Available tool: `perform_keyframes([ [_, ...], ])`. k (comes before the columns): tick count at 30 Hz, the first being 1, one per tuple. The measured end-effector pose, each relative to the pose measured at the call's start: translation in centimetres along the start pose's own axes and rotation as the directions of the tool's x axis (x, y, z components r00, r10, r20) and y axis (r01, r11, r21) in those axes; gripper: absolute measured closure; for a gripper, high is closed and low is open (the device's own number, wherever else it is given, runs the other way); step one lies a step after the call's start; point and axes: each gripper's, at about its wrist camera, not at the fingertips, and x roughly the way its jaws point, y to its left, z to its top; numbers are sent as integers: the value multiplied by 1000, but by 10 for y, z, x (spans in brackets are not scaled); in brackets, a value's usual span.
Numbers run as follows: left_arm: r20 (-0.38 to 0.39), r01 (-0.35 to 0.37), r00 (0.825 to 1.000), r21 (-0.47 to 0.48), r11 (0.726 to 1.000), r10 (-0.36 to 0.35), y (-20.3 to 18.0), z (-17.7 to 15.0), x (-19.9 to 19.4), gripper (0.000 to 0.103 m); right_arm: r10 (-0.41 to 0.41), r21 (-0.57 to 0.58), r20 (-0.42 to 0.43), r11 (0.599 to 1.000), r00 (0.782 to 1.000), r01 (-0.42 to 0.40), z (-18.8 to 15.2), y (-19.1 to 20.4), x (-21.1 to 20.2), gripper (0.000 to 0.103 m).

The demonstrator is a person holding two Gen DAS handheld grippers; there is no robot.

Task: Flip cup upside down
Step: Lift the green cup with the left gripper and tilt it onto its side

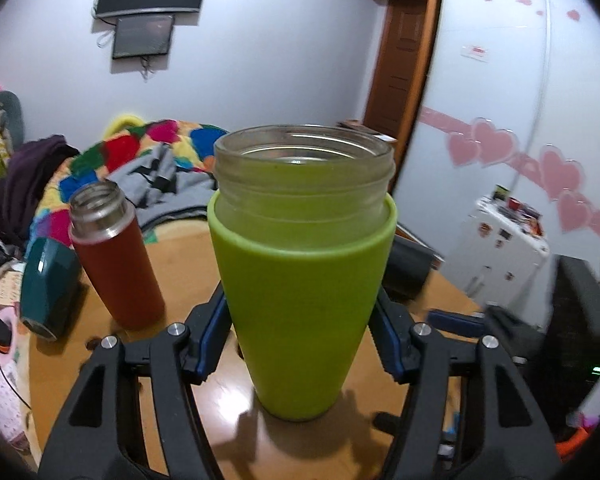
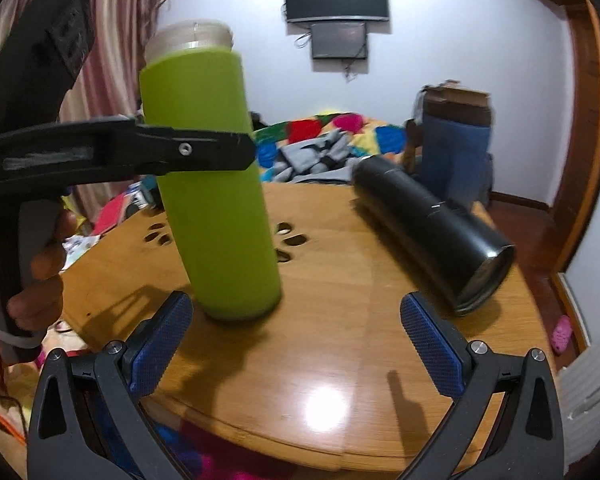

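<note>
A tall glass cup in a lime-green sleeve (image 1: 300,300) stands upright, mouth up, on the round wooden table (image 1: 188,256). My left gripper (image 1: 300,320) is shut on the cup's middle, one blue pad on each side. In the right wrist view the same green cup (image 2: 216,200) stands at the left with the left gripper's black finger (image 2: 204,152) across it. My right gripper (image 2: 296,344) is open and empty, low over the table's near edge, just right of the cup's base.
A red steel bottle (image 1: 116,260) stands open on the table left of the cup, with a teal box (image 1: 48,288) beside it. A black cylinder (image 2: 432,232) lies on its side on the table's right part. A bed with a colourful blanket (image 2: 324,136) lies beyond the table.
</note>
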Motion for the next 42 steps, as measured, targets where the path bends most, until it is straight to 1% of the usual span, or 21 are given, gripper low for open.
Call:
perform_keyframes([
  [5, -25, 64, 998, -13, 998, -64, -7, -9, -17, 40, 84, -35, -18, 996, 996, -85, 0, 17, 15, 0],
  [7, -32, 84, 996, -20, 996, -85, -7, -13, -21, 40, 99, -56, -22, 993, 995, -101, 1, 24, 20, 0],
  [10, -37, 105, 994, -40, 994, -107, -5, -14, -25, 40, 132, -83, -9, 988, 991, -133, 3, 33, 26, 5],
  [12, -36, 117, 992, -60, 991, -119, 0, -15, -27, 40, 148, -92, -8, 985, 989, -148, 3, 36, 29, 19],
  [13, -32, 122, 992, -71, 990, -125, 1, -16, -28, 40, 160, -95, -16, 982, 987, -160, 3, 38, 32, 20],
  [14, -29, 130, 991, -83, 988, -133, 4, -17, -29, 40, 168, -96, -24, 981, 985, -170, 3, 39, 34, 25],
  [15, -27, 137, 990, -95, 986, -141, 7, -17, -30, 40, 170, -99, -28, 980, 985, -172, 2, 40, 36, 36],
  [16, -24, 142, 989, -105, 984, -146, 9, -17, -30, 40, 176, -108, -37, 978, 984, -179, 1, 43, 37, 37],
  [21, -6, 154, 988, -111, 982, -155, 15, -19, -33, 40, 152, -143, -19, 978, 988, -153, -3, 50, 37, 38],
  [23, 13, 129, 992, -85, 988, -128, 13, -20, -36, 40, 147, -147, -12, 978, 989, -147, -4, 51, 35, 38],
  [24, 26, 103, 995, -69, 992, -101, 11, -20, -38, 39, 147, -150, -9, 978, 989, -147, -5, 51, 33, 38],
  [27, 53, 45, 998, -38, 998, -43, 10, -20, -40, 32, 153, -149, -6, 977, 988, -153, -6, 53, 30, 38],
  [29, 57, 20, 998, -36, 999, -18, 12, -22, -37, 24, 163, -142, -2, 977, 987, -162, -6, 52, 28, 39],
  [31, 51, -14, 999, -48, 999, 16, 17, -23, -32, 20, 174, -137, 0, 975, 985, -172, -5, 51, 26, 40],
  [32, 40, -26, 999, -62, 998, 28, 21, -24, -28, 20, 180, -134, 2, 975, 984, -178, -5, 51, 25, 40],
  [34, 18, -28, 999, -94, 995, 29, 30, -26, -19, 19, 189, -130, 7, 974, 982, -187, -5, 51, 23, 41],
  [35, 10, -19, 1000, -125, 992, 20, 36, -28, -15, 19, 195, -125, 8, 973, 981, -192, -4, 51, 24, 41],
  [37, -2, 20, 1000, -192, 981, -21, 50, -32, -9, 19, 194, -119, 11, 974, 981, -192, -5, 50, 24, 41],
  [39, -7, 47, 999, -228, 973, -50, 57, -34, -4, 18, 187, -117, 14, 976, 982, -184, -6, 51, 24, 41],
  [42, -13, 61, 998, -266, 962, -67, 67, -37, 2, 17, 190, -108, 13, 976, 982, -188, -6, 50, 25, 41],
])
